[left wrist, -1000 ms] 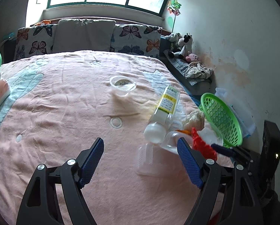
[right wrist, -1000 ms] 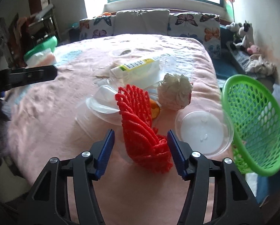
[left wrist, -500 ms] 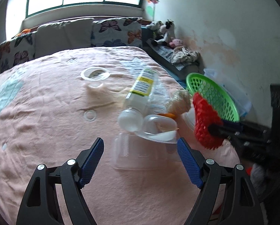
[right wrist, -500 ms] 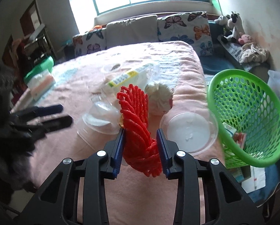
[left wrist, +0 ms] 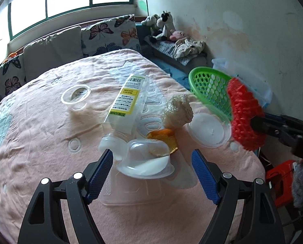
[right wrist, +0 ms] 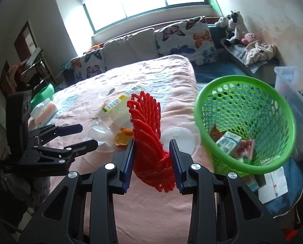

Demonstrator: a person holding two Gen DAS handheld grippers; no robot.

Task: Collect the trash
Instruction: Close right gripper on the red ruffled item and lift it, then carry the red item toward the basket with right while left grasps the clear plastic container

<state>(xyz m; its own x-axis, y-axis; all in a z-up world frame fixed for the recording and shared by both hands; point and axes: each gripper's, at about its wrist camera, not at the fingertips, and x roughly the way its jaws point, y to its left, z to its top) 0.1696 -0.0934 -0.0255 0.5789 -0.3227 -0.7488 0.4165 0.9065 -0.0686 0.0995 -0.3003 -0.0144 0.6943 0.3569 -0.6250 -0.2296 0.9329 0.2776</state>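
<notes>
My right gripper (right wrist: 152,162) is shut on a red foam fruit net (right wrist: 149,134) and holds it above the bed edge, left of the green mesh basket (right wrist: 247,109); the net also shows in the left wrist view (left wrist: 243,118). The basket (left wrist: 210,85) holds a milk carton (right wrist: 228,144) and wrappers. My left gripper (left wrist: 151,174) is open, its fingers either side of a clear plastic cup (left wrist: 146,158) lying on the pink bed. Near it lie a plastic bottle with a yellow label (left wrist: 127,105), a crumpled beige wad (left wrist: 178,109), orange peel (left wrist: 164,136) and a round clear lid (left wrist: 209,130).
A small clear cup (left wrist: 76,96) sits farther back on the bed. A flat clear tray (left wrist: 131,193) lies under my left gripper. Pillows (left wrist: 53,48) line the headboard. Plush toys (left wrist: 161,26) sit by the wall. A clear bin (right wrist: 289,85) stands behind the basket.
My right gripper closed on the red net and lifted it toward the basket. My left gripper moved forward and right, over the clear cup.
</notes>
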